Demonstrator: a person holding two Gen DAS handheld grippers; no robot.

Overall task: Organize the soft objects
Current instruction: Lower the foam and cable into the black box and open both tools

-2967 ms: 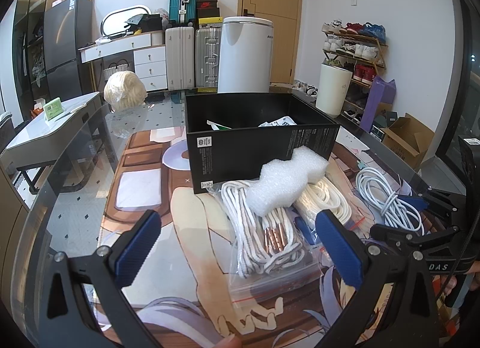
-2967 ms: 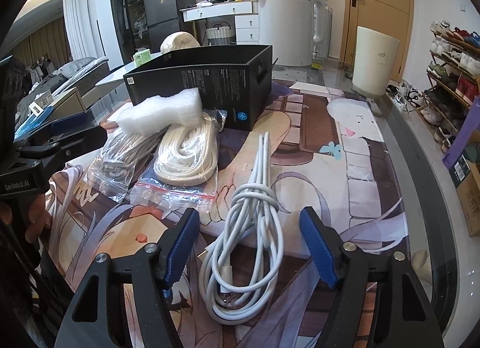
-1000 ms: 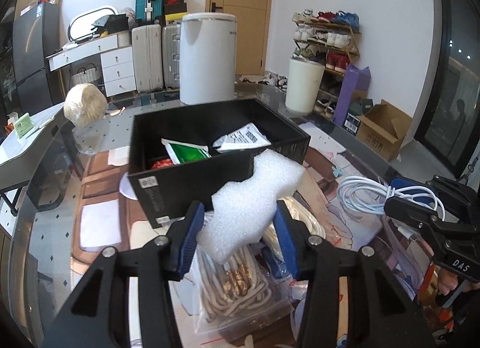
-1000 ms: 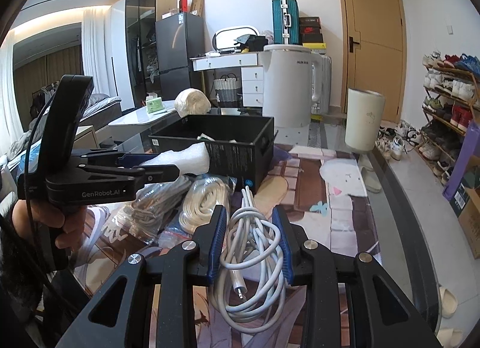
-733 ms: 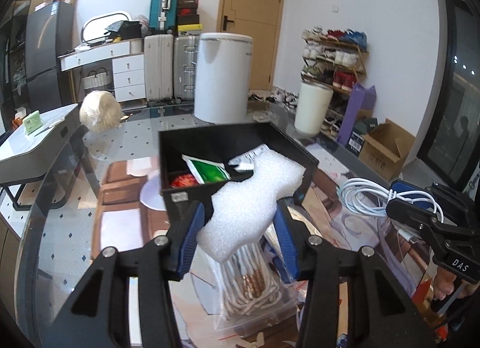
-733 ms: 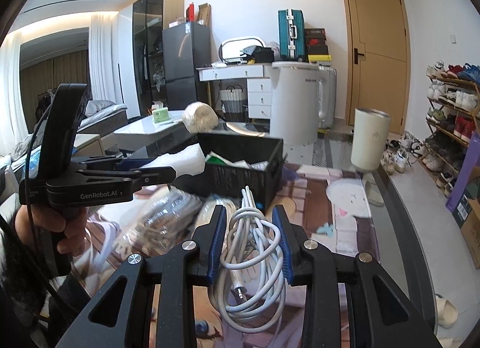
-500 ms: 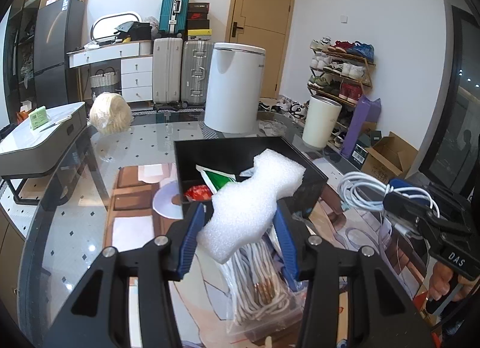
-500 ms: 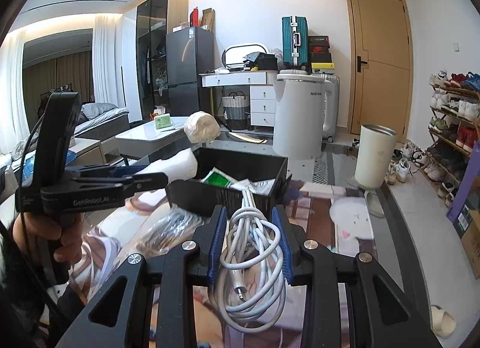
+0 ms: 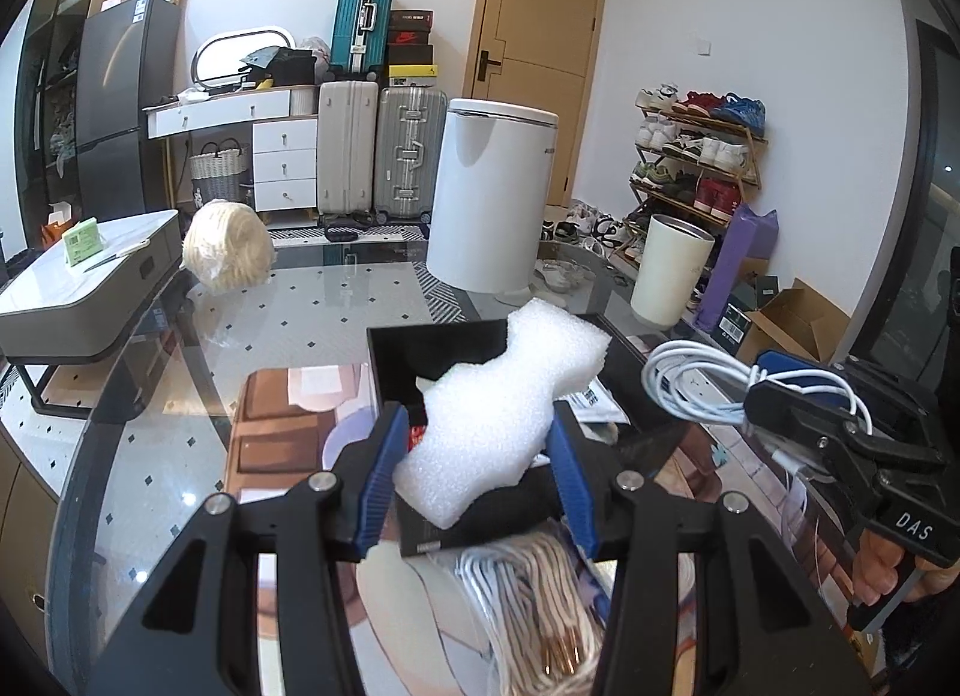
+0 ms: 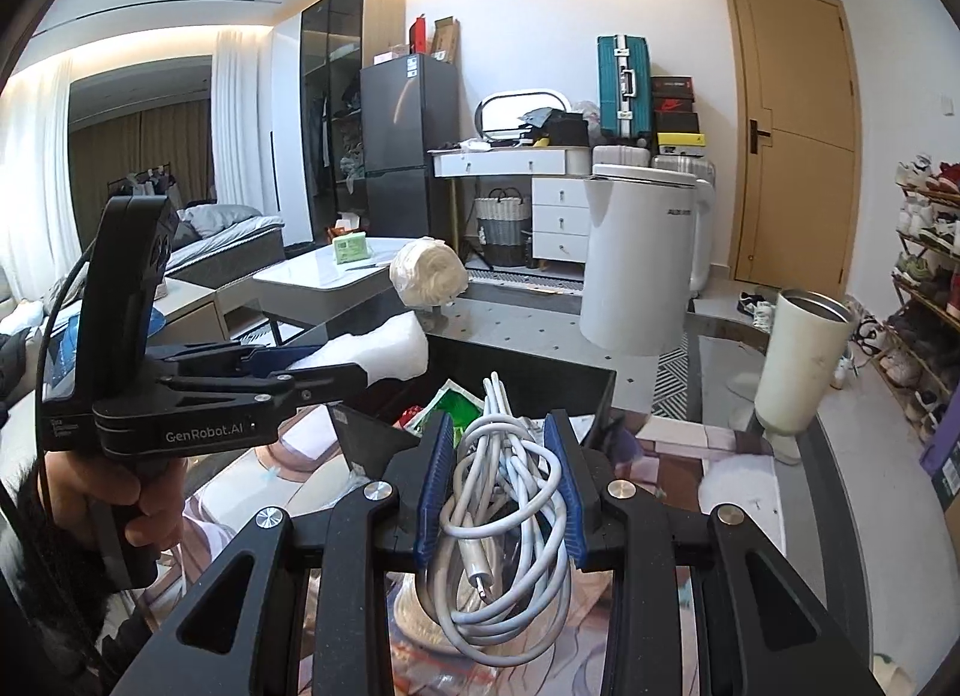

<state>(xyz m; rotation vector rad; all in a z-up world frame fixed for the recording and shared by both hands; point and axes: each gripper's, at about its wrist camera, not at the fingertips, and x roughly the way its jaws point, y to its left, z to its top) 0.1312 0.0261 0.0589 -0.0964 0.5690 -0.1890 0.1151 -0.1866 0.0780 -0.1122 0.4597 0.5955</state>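
My left gripper (image 9: 474, 477) is shut on a white foam piece (image 9: 501, 402) and holds it above the near edge of the black box (image 9: 432, 339). My right gripper (image 10: 498, 495) is shut on a coiled white cable (image 10: 501, 510) and holds it up in front of the black box (image 10: 576, 381). The cable also shows at the right of the left wrist view (image 9: 708, 381); the foam shows in the right wrist view (image 10: 378, 351). The box holds a green packet (image 10: 453, 402) and papers.
Bagged rope bundles (image 9: 534, 606) lie on the printed mat below my left gripper. A cream yarn ball (image 9: 227, 246) sits on the glass table (image 9: 288, 312) far left. A white bin (image 9: 489, 195) and a cream cylinder bin (image 9: 669, 270) stand beyond the table.
Both grippers have risen and moved forward toward the black box, carrying the foam and the cable. The box now sits right under both loads.
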